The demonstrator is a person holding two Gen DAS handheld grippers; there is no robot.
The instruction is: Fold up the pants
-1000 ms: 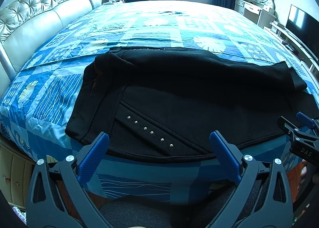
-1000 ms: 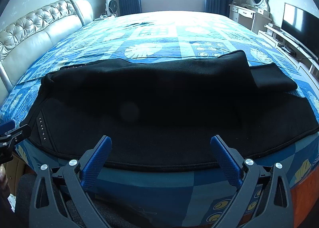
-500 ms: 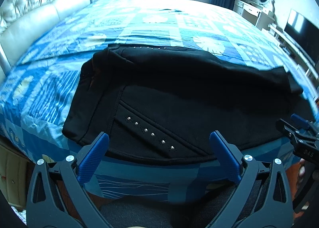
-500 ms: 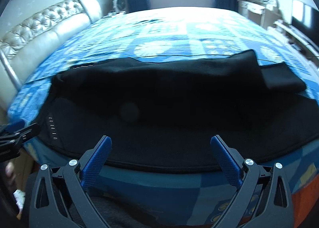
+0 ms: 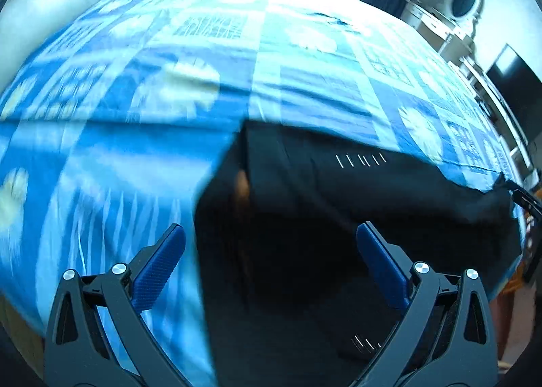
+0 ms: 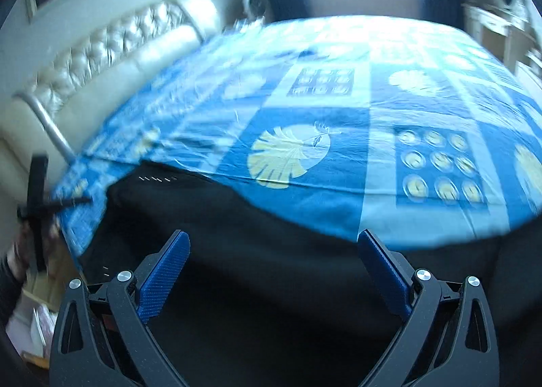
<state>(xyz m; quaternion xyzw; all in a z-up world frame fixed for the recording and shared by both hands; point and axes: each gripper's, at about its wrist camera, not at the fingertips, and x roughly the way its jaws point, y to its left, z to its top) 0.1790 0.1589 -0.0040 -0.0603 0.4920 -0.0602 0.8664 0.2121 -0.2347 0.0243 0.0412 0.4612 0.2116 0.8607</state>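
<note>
Both grippers, left and right, hung with fingers spread over black pants on the bed.

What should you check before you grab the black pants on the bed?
1. Left gripper wide open: ok.
2. Right gripper wide open: ok.
3. Pants lying on the bed: ok.
4. Pants between the left gripper's fingers: ok, though the left finger sits over the bedspread just beside the edge.
5. Fingers touching the cloth: cannot tell, the pictures are blurred.
6. Pants smooth and flat: cannot tell; the cloth is too dark and blurred to show wrinkles.
</note>
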